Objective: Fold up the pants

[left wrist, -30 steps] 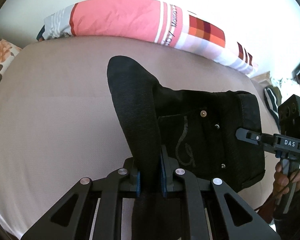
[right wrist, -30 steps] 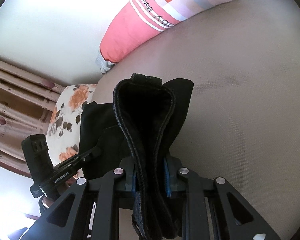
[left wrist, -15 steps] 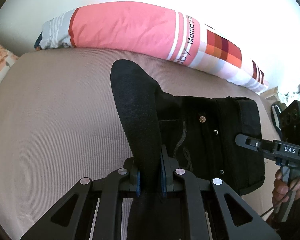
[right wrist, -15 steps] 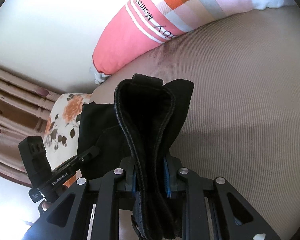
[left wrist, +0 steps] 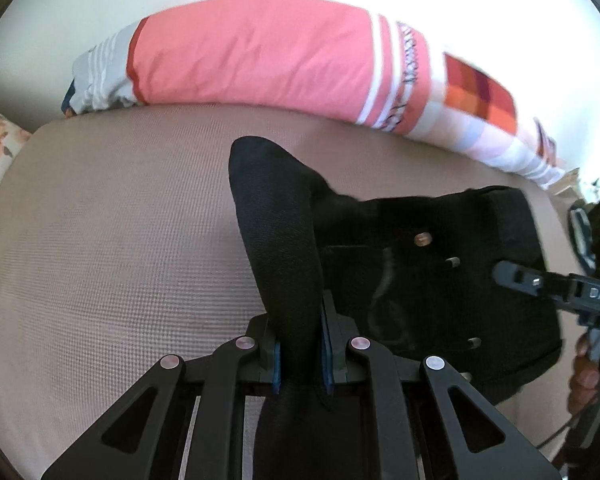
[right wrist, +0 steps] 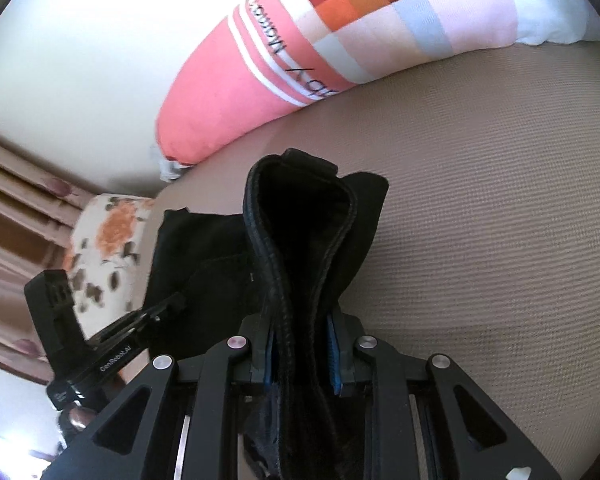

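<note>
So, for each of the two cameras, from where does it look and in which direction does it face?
Left wrist: sits on the left gripper, looks along its fingers over the black pants and the beige bed toward the pink bolster pillow; the right gripper shows at the right edge.
Right wrist: sits on the right gripper, faces a clamped fold of the pants, with the bolster behind; the left gripper shows at lower left.
Shared: pants, bed, bolster, and each view shows the other gripper.

"DAS" on right tool [left wrist: 556, 292]; "GenRobot.AI" on left tool [right wrist: 116, 360].
</note>
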Tool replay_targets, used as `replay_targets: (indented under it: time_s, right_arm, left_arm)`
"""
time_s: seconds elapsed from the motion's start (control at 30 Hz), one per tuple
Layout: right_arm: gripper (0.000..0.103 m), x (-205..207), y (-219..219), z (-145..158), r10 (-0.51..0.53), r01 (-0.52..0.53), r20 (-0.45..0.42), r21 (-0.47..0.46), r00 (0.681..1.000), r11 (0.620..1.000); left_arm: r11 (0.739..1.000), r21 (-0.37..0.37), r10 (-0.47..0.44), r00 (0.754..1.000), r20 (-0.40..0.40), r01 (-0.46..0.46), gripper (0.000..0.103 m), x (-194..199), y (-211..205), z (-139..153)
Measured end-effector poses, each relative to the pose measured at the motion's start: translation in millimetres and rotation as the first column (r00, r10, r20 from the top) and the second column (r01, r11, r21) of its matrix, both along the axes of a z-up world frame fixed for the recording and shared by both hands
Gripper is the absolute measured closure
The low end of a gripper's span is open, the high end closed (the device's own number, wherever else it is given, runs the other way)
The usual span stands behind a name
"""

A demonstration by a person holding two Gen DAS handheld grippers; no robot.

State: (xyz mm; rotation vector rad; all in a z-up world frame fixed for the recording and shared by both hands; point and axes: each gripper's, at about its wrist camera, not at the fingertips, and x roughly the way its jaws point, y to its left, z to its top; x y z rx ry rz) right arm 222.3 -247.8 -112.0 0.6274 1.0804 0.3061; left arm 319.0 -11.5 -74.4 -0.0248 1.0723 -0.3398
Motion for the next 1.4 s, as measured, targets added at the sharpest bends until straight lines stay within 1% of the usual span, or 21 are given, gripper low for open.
replay_targets:
  time_s: [0.03, 0.07, 0.1, 0.13, 0.17, 0.2, 0.23, 0.27, 0.3, 0.37, 0.4, 0.53, 0.63, 0.73, 0.87, 1.0, 1.17, 1.3, 1.4]
  right_arm:
    - [0.080, 0, 0, -3, -0.007, 0.007, -0.005, -0.027, 1.000, 1.000]
    - [0.077, 0, 1, -7, -0.016, 0.015, -0.017, -0.056, 1.000, 0.998]
    - [0.075, 0, 3, -11, -0.015, 0.013, -0.018, -0.100, 1.000, 0.995]
    - [0.068, -1, 4, -14, -0.014, 0.012, -0.017, -0.137, 1.000, 0.991]
    - [0.065, -3, 7, -18, -0.015, 0.010, -0.025, -0.189, 1.000, 0.982]
    - [0.063, -4, 9, -20, -0.015, 0.009, -0.023, -0.209, 1.000, 0.978]
    - [0.058, -5, 10, -21, -0.021, 0.017, -0.017, -0.219, 1.000, 0.976]
    - [0.056, -7, 7, -24, -0.032, 0.027, -0.018, -0.226, 0.999, 0.974]
    - [0.056, -9, 6, -24, -0.040, 0.033, -0.025, -0.232, 0.999, 0.972]
    - [0.055, -12, 7, -24, -0.045, 0.036, -0.031, -0.236, 0.999, 0.971]
    - [0.055, -16, 7, -23, -0.043, 0.034, -0.033, -0.246, 0.999, 0.969]
    - [0.053, -35, 9, -14, -0.052, 0.044, -0.024, -0.273, 0.998, 0.961]
    - [0.047, -52, 8, -6, -0.071, 0.067, -0.005, -0.289, 0.997, 0.955]
    - [0.044, -69, 7, 2, -0.084, 0.083, 0.010, -0.285, 0.996, 0.955]
    - [0.043, -94, 11, 15, -0.108, 0.120, 0.055, -0.305, 0.993, 0.945]
    - [0.042, -126, 21, 26, -0.101, 0.125, 0.087, -0.345, 0.991, 0.930]
    - [0.037, -162, 45, 36, -0.057, 0.100, 0.117, -0.406, 0.992, 0.908]
    - [0.032, -182, 64, 42, -0.038, 0.100, 0.150, -0.435, 0.988, 0.895]
    - [0.030, -196, 79, 47, -0.022, 0.108, 0.187, -0.459, 0.982, 0.882]
  left_arm:
    - [1.000, 0.005, 0.005, 1.000, -0.006, -0.005, 0.086, 1, 1, -5]
    - [1.000, 0.006, 0.010, 1.000, -0.011, -0.009, 0.083, 1, 3, -10]
    - [1.000, 0.010, 0.015, 1.000, -0.014, -0.015, 0.077, 2, 5, -17]
    - [1.000, 0.016, 0.019, 1.000, -0.014, -0.019, 0.073, 1, 6, -21]
    - [0.999, 0.026, 0.023, 1.000, -0.012, -0.023, 0.065, 1, 6, -25]
    - [0.999, 0.036, 0.031, 0.999, -0.007, -0.031, 0.057, 1, 6, -28]
    - [0.998, 0.042, 0.041, 0.999, 0.002, -0.041, 0.055, 0, 7, -31]
    - [0.998, 0.041, 0.045, 0.999, 0.012, -0.045, 0.051, -1, 8, -32]
    - [0.998, 0.045, 0.050, 0.999, 0.022, -0.051, 0.043, -2, 9, -32]
    - [0.995, 0.064, 0.072, 0.997, 0.029, -0.074, 0.033, -4, 13, -34]
    - [0.995, 0.059, 0.076, 0.997, 0.027, -0.077, 0.032, -6, 14, -35]
    - [0.995, 0.033, 0.098, 0.995, -0.001, -0.098, 0.030, -21, 22, -33]
    - [0.991, 0.071, 0.109, 0.994, 0.014, -0.109, 0.030, -40, 24, -27]
    - [0.988, 0.113, 0.105, 0.994, 0.029, -0.108, 0.030, -64, 26, -20]
    - [0.982, 0.138, 0.120, 0.991, 0.061, -0.128, 0.030, -95, 28, -10]
    - [0.975, 0.149, 0.151, 0.984, 0.099, -0.165, 0.030, -128, 31, 2]
    - [0.968, 0.157, 0.173, 0.976, 0.135, -0.193, 0.030, -168, 32, 15]
    - [0.962, 0.161, 0.194, 0.967, 0.167, -0.221, 0.030, -200, 33, 22]
    - [0.958, 0.172, 0.196, 0.962, 0.190, -0.230, 0.030, -213, 33, 26]
